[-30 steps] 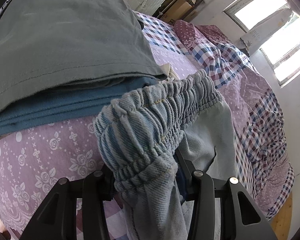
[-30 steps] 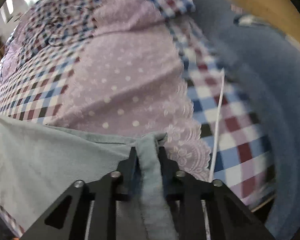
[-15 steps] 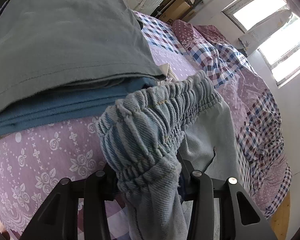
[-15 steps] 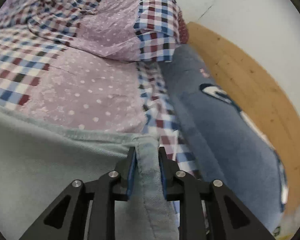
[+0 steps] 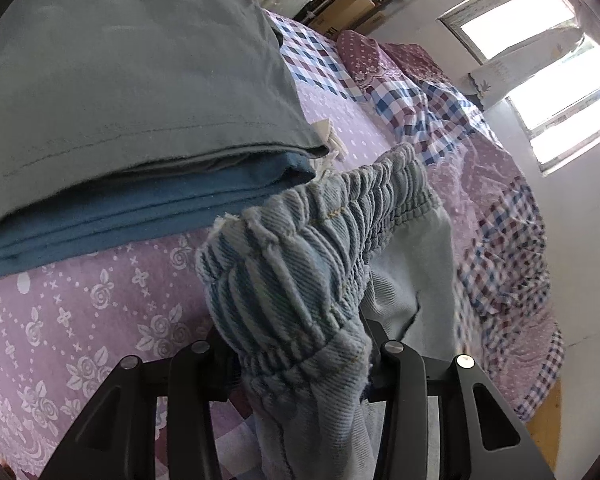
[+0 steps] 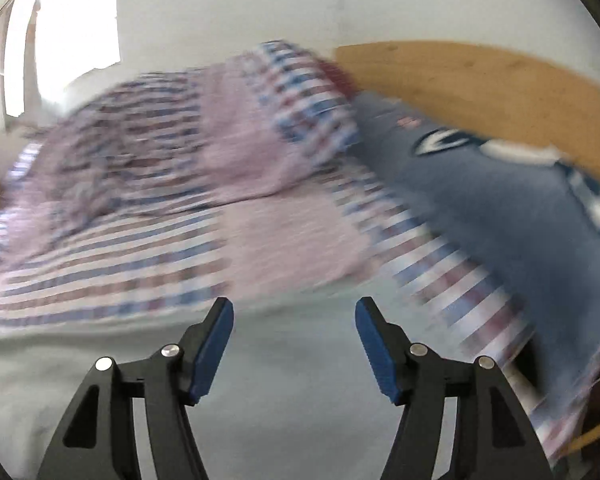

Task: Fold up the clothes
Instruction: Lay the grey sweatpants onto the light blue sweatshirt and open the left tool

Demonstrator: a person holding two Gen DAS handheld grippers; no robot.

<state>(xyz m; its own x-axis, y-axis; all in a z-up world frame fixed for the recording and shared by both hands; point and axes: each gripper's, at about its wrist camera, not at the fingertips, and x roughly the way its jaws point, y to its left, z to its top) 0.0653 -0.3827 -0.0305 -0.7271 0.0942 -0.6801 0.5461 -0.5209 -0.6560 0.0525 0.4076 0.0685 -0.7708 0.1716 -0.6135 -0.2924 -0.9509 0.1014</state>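
In the left wrist view, a stack of folded clothes lies at the left on the bed [image 5: 100, 312], whose cover is mauve with white roses near the camera and checked in blue, red and white further off: a grey-green garment [image 5: 132, 72] on top, a blue garment [image 5: 140, 216] under it. Just right of the stack, the left hand-held gripper [image 5: 300, 356] is clamped on the gathered elastic waistband of a pair of pale denim trousers [image 5: 300, 272]; the waistband bunches up between the fingers and arches away toward the right, with lighter fabric hanging below it. Cardboard boxes [image 5: 356, 8] stand beyond the bed, and a bright window [image 5: 540, 76] is at the far right

In the right wrist view, which is blurred, the right hand-held gripper [image 6: 294, 340] has its jaws opening, blue pads [image 6: 212, 352] well apart with nothing pressed between them; pale fabric [image 6: 292, 400] lies flat beneath. To the right a blue pillow [image 6: 500, 216] with a dark and white print rests against a wooden headboard [image 6: 480, 84]
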